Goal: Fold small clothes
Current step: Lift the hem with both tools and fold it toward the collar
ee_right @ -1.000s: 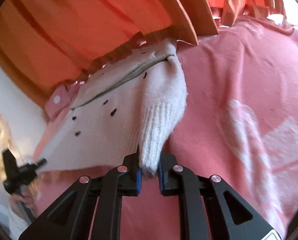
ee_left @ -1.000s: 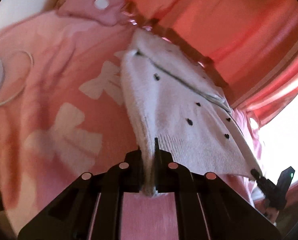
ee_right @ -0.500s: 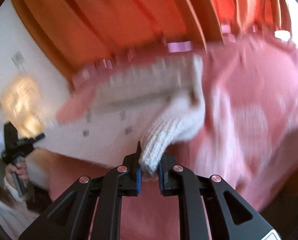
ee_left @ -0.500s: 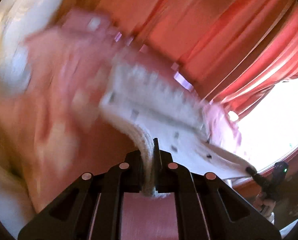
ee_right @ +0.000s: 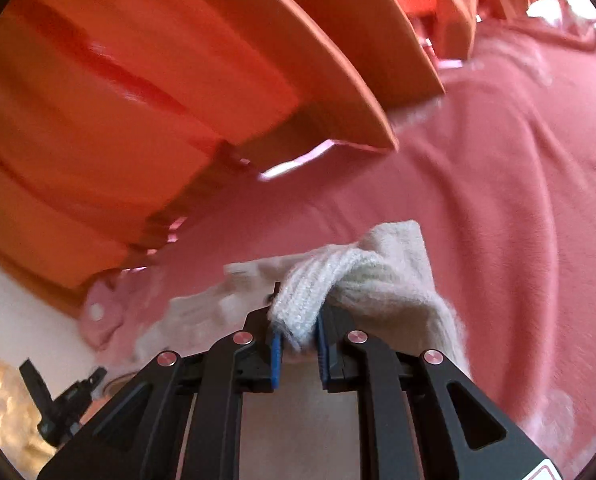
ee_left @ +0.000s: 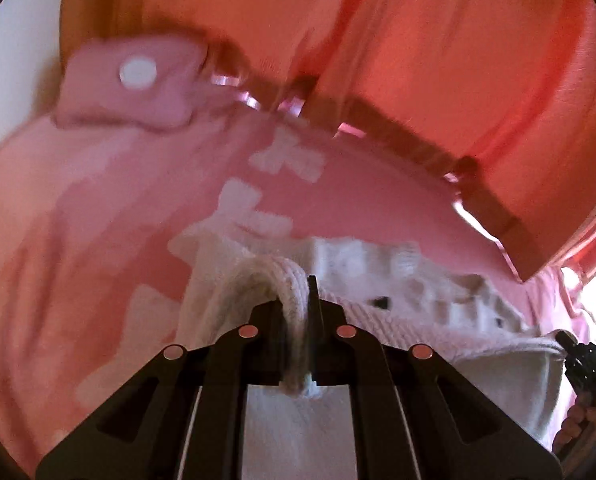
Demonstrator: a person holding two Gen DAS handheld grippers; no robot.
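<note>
Sweater [ee_left: 397, 320], white knit, is lying bunched on the pink blanket [ee_left: 98, 208]; left gripper [ee_left: 296, 308] and right gripper [ee_right: 298, 320] are each pinching its ribbed edge. Orange curtains [ee_right: 138, 92] are hanging close behind the blanket's far edge.

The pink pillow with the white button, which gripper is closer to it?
Left. The left gripper, shut on the white knit sweater, has the pink pillow ahead on its left; the right gripper sees it beyond the sweater's far end.
</note>
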